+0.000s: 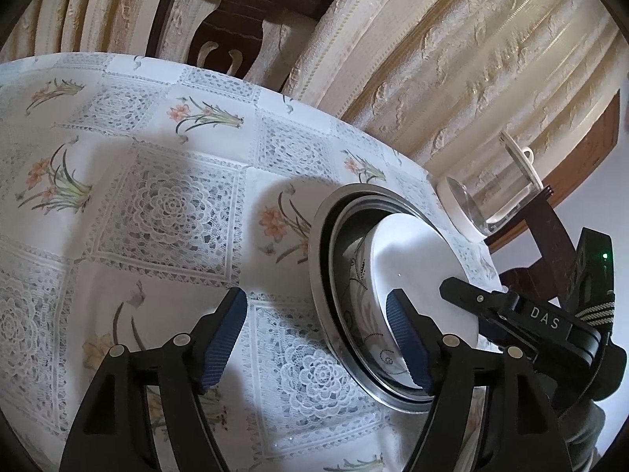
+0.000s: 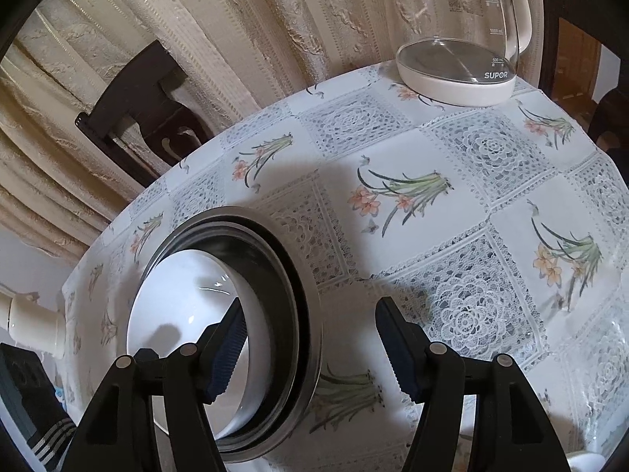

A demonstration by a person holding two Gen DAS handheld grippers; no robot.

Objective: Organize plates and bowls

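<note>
Round table under a white lace-and-lily printed tablecloth [image 2: 452, 212], filling both views. Near its edge, a nested stack — wide stainless-steel rimmed plate [image 1: 320, 275] at the bottom, a shallow white bowl with dark scroll pattern [image 1: 359, 303] inside it, a plain white ceramic plate [image 1: 416, 259] on top. From the right wrist view only the steel rim [image 2: 298, 275] and the glossy white top piece [image 2: 177, 314] readable; patterned bowl hidden there. Well apart, near the far edge, a clear glass kettle on a white base [image 2: 460, 74].

Left gripper [image 1: 316, 338] spread wide, nothing between the blue pads, right-hand pad overlapping the stack's near rim. Right gripper [image 2: 310, 350] likewise spread and empty, left pad over the white plate, the rest above bare cloth.

Stack apparently complete, judging by the nesting. For a clean finish: lift straight up and clear of the rims — no sideways drag that could skid the top plate.

Stack round, so no long axis in plan; openings face up, stacking axis upright, pieces seemingly level and concentric.
</note>
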